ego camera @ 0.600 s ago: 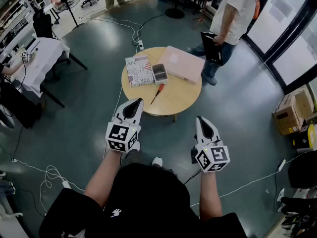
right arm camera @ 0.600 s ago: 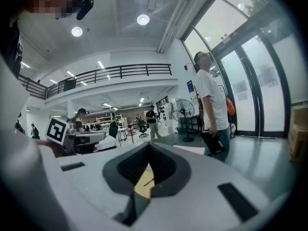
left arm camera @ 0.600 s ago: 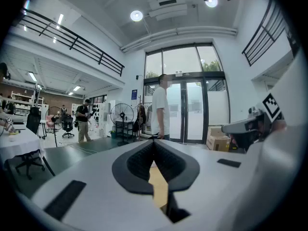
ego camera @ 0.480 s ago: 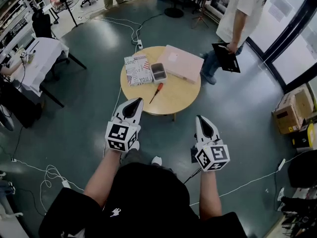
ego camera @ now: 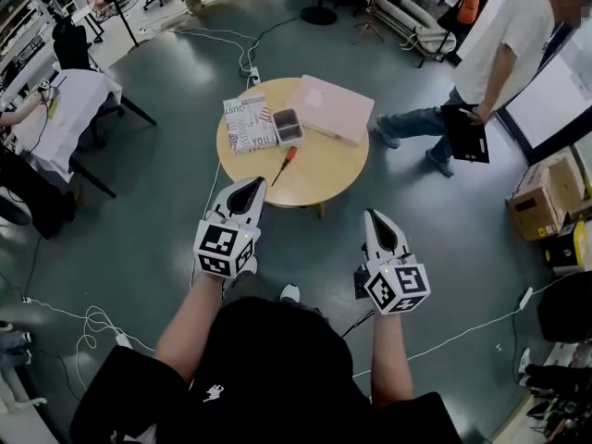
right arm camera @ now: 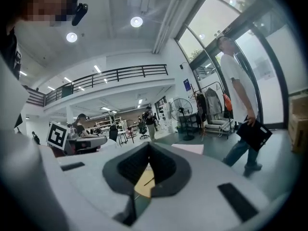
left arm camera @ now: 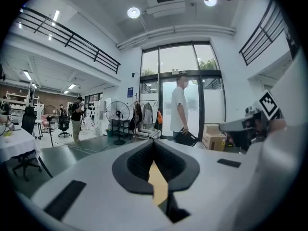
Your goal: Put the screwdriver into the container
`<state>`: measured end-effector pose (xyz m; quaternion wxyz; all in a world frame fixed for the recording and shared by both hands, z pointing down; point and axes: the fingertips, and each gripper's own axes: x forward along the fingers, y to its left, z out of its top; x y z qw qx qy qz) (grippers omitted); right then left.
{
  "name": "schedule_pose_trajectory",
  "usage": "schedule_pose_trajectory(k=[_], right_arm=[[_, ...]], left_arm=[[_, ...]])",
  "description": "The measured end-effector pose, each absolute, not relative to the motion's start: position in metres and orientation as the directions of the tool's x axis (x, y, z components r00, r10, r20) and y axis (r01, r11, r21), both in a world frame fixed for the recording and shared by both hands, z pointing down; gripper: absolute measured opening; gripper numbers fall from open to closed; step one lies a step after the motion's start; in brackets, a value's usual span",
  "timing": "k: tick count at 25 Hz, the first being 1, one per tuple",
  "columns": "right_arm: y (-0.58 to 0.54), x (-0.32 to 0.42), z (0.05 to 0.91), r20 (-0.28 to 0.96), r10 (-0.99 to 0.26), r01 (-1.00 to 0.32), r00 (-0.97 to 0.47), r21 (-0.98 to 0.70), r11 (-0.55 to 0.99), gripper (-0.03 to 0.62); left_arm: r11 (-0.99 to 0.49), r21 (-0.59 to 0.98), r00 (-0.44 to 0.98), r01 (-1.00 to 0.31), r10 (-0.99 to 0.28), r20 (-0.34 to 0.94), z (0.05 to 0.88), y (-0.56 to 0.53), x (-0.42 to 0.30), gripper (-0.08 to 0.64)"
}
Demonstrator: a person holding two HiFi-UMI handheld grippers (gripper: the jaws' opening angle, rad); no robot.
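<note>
A red-handled screwdriver [ego camera: 284, 165] lies on the round wooden table [ego camera: 319, 178], just in front of a small grey container [ego camera: 289, 128]. Both grippers hang in the air short of the table's near edge, well apart from the screwdriver. My left gripper [ego camera: 253, 187] points at the table's front left, jaws shut and empty; in the left gripper view [left arm camera: 154, 144] its pads meet. My right gripper [ego camera: 375, 218] is lower and to the right, over the floor. The right gripper view [right arm camera: 148, 147] shows its pads meeting with nothing between them.
A printed magazine [ego camera: 246, 123] and a flat pink box [ego camera: 331, 109] flank the container. A person in a white shirt [ego camera: 504, 49] with a black folder stands right of the table. Cardboard boxes [ego camera: 541, 202] sit far right, a white-clothed table [ego camera: 65, 109] far left, and cables [ego camera: 92, 326] cross the floor.
The person in the white shirt has walked away from the table toward the right. The table sits slightly higher and further left in view. Both grippers have barely moved.
</note>
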<state>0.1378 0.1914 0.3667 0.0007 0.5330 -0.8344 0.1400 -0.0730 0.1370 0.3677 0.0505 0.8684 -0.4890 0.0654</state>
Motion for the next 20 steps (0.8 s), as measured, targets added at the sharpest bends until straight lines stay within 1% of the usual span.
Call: schedule_pose_trajectory(k=[4, 11, 20], right_arm=[[0.194, 0.148, 0.368, 0.150, -0.891, -0.890, -0.427, -0.244, 0.386, 0.002], [0.192, 0.155, 0.372, 0.144, -0.887, -0.881, -0.438, -0.266, 0.392, 0.002], [0.173, 0.150, 0.379, 0.156, -0.878, -0.870, -0.453, -0.290, 0.398, 0.002]], left_arm=[[-0.517, 0.003, 0.509, -0.856, -0.842, 0.178, 0.371, 0.138, -0.066, 0.003], [-0.527, 0.033, 0.523, -0.849, -0.832, 0.186, 0.372, 0.140, -0.057, 0.003], [-0.537, 0.031, 0.528, -0.843, -0.816, 0.234, 0.384, 0.122, -0.053, 0.003]])
